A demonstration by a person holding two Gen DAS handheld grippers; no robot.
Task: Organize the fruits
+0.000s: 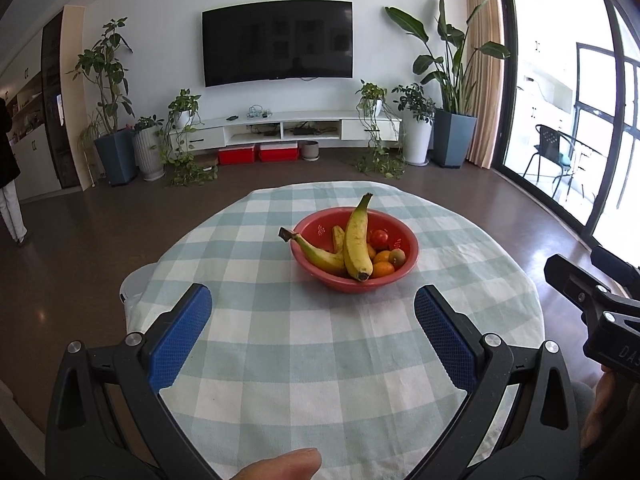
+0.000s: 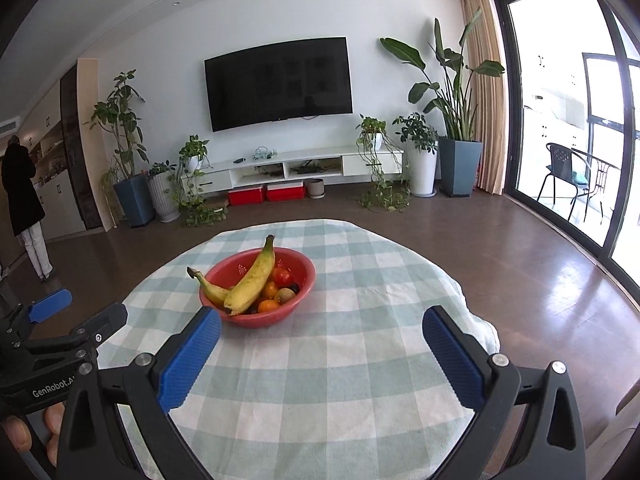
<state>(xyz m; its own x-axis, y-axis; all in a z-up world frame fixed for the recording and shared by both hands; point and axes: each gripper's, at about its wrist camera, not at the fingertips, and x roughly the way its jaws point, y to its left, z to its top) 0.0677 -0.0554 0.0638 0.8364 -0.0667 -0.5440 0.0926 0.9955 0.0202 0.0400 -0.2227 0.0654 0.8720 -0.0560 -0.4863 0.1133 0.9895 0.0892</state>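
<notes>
i hold both grippers, left gripper [image 1: 312, 328] and right gripper [image 2: 320, 356], with fingers apart and empty near the round checkered tablecloth's [image 1: 340, 360] front edge, because the red plastic bowl [image 1: 396, 272] at centre already holds the yellow bananas [image 1: 356, 240].

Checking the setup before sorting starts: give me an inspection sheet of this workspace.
Surface: round table, checked tablecloth.
Job's things: red bowl holding bananas, a tomato and small orange fruits.
Clutter: nothing seen on the cloth.
Grippers: left gripper and right gripper both open, empty, short of the bowl.
Cables: some under the TV.
Surroundings: potted plants, a person standing far left.
</notes>
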